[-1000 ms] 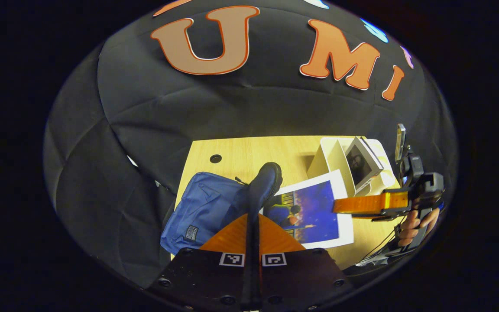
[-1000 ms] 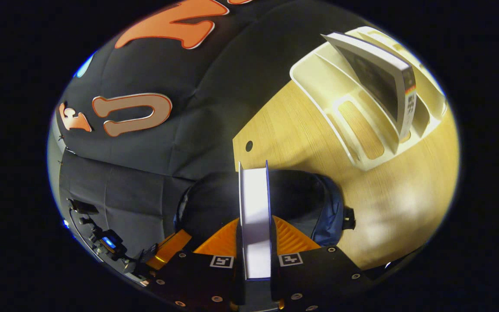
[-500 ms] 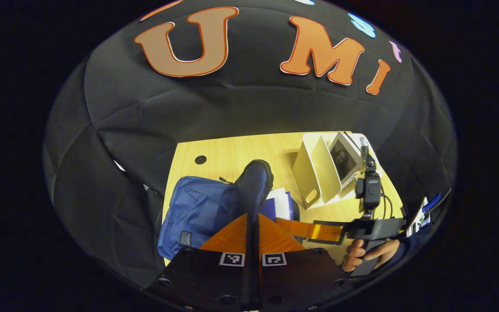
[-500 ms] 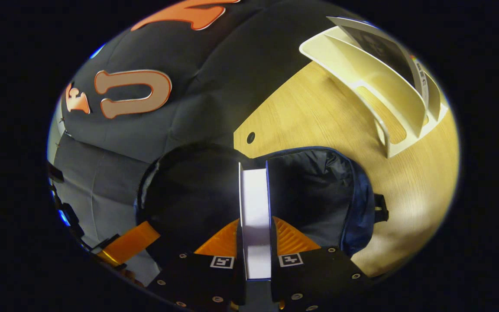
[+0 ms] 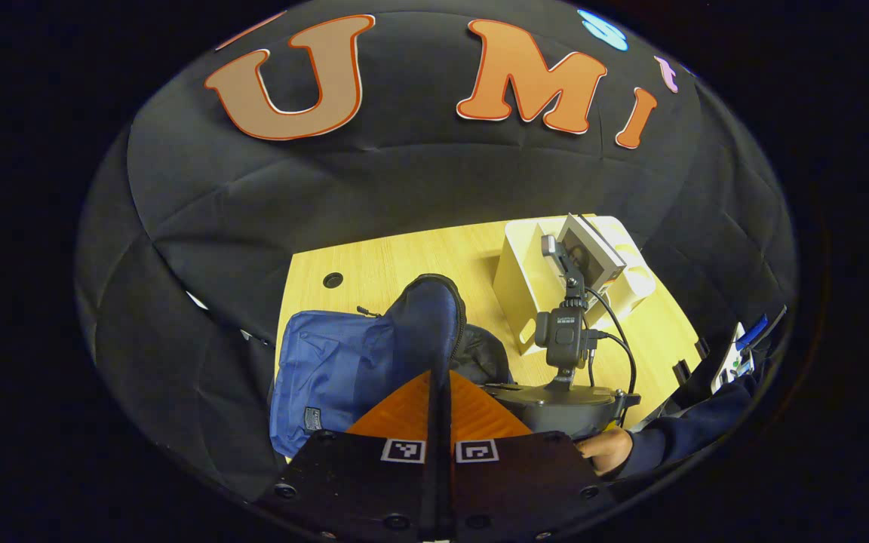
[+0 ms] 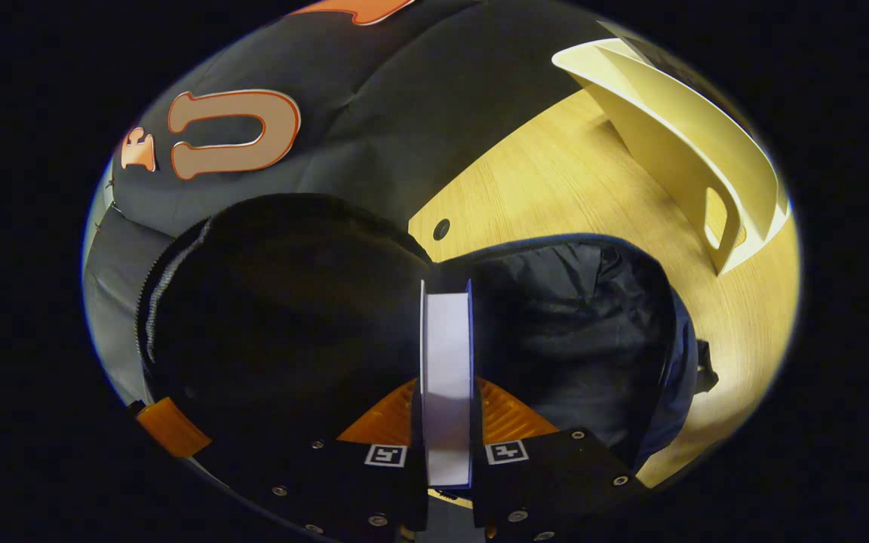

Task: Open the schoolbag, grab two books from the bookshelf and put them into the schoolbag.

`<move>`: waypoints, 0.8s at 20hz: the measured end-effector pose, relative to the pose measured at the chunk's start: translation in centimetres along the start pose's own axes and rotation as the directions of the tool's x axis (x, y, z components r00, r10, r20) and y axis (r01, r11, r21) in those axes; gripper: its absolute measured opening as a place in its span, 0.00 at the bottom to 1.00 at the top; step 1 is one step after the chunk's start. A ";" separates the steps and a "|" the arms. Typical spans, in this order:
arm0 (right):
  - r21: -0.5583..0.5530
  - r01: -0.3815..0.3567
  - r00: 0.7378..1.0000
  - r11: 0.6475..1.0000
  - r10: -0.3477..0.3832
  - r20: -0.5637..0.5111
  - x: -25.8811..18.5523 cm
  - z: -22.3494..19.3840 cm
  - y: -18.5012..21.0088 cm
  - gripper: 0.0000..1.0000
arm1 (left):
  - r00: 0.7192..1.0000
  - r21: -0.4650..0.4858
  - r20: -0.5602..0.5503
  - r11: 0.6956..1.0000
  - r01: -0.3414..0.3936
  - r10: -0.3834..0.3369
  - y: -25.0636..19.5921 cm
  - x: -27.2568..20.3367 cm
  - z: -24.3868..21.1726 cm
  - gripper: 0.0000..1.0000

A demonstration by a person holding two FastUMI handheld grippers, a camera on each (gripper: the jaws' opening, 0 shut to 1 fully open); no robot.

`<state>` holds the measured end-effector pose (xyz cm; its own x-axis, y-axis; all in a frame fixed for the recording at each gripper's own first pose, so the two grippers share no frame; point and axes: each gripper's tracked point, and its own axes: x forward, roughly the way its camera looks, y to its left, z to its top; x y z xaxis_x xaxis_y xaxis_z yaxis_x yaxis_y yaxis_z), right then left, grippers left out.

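Left gripper view: left gripper [image 5: 438, 354] is pinched tight on the raised flap [image 5: 427, 317] of the blue schoolbag [image 5: 344, 362], no gap betw. the fingers, cloth caught betw. them. Flap is held up and away from the bag body, so the mouth gapes on its right side. Bag lies at the near left of the wooden table [image 5: 397, 260]; bookshelf [image 5: 525, 279] stands at the far right, w/ one book [image 5: 593, 253] leaning in it. The right gripper's body and camera mount show just right of the bag mouth, w/ a hand [image 5: 606, 451] and dark sleeve behind it at the near right, reaching in from the right toward the opening.

Right gripper view: right gripper [image 6: 446, 407] is clamped on a book [image 6: 446, 362], both fingers flat on the covers, page edge facing the camera. Book stands on edge, long axis running straight ahead from the fingers into the bag. Dark lining of the bag interior [image 6: 570, 332] lies directly ahead and around the book's far end; lifted flap looms dark on the left. Bookshelf sits far right, well apart.

Judgement: key relation is book edge-on and lined up w/ the open mouth, so next is prob. a straight push fwd and down, then release. Left hand must hold the flap high or the leading corner may snag the rim.
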<state>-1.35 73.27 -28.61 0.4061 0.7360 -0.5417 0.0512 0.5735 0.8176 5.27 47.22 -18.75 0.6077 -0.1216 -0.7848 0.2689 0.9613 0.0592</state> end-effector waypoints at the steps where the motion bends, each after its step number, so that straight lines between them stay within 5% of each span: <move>1: 0.005 0.011 1.000 1.000 -0.011 -0.007 0.1 0.2 -0.4 0.25 | 1.000 -0.006 0.003 1.000 -0.002 0.002 0.2 -0.1 -0.1 0.00; 2: 0.002 0.027 1.000 1.000 -0.027 -0.014 -0.1 0.5 -0.4 0.39 | 1.000 -0.013 0.007 1.000 -0.006 0.006 0.4 -0.1 -0.1 0.01; 3: -0.029 0.054 0.998 0.998 -0.055 -0.018 -0.7 0.6 -0.5 0.30 | 1.000 -0.021 0.008 1.000 -0.010 0.010 0.6 -0.2 -0.3 0.01; 5: -0.138 0.121 0.993 0.983 -0.121 0.012 -2.2 1.5 -1.4 0.36 | 1.000 -0.036 0.007 0.999 -0.014 0.014 0.7 -0.2 -0.6 0.01; 6: -0.187 0.131 0.991 0.974 -0.125 0.043 -2.9 2.5 -1.3 0.22 | 1.000 -0.041 0.008 0.999 -0.017 0.017 0.8 -0.2 -0.7 0.01; 7: -0.220 0.149 0.988 0.964 -0.140 0.058 -3.4 2.9 -1.6 0.44 | 1.000 -0.046 0.008 0.999 -0.016 0.017 0.9 -0.2 -0.9 0.01; 8: -0.237 0.151 0.988 0.960 -0.137 0.075 -4.0 3.6 -1.6 0.52 | 1.000 -0.053 0.010 0.998 -0.016 0.016 0.8 -0.2 -0.9 0.00; 14: -0.343 0.276 0.956 0.898 -0.218 0.197 -9.0 8.3 -2.8 0.59 | 1.000 -0.070 0.014 0.997 -0.027 0.028 0.8 0.3 -1.0 0.00; 15: -0.358 0.309 0.947 0.881 -0.248 0.207 -10.1 9.0 -3.5 0.77 | 0.999 -0.068 0.016 0.997 -0.030 0.031 0.8 0.3 -1.1 0.00; 16: -0.370 0.339 0.937 0.865 -0.272 0.220 -11.0 10.0 -4.0 0.60 | 0.999 -0.067 0.013 0.997 -0.033 0.034 0.8 0.4 -1.1 0.00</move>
<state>3.07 59.24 -23.96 0.5673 0.4539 -0.6871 -0.1559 0.8785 0.4516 4.87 48.21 -19.71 0.6263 -0.0923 -0.7741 0.1984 0.9791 0.0438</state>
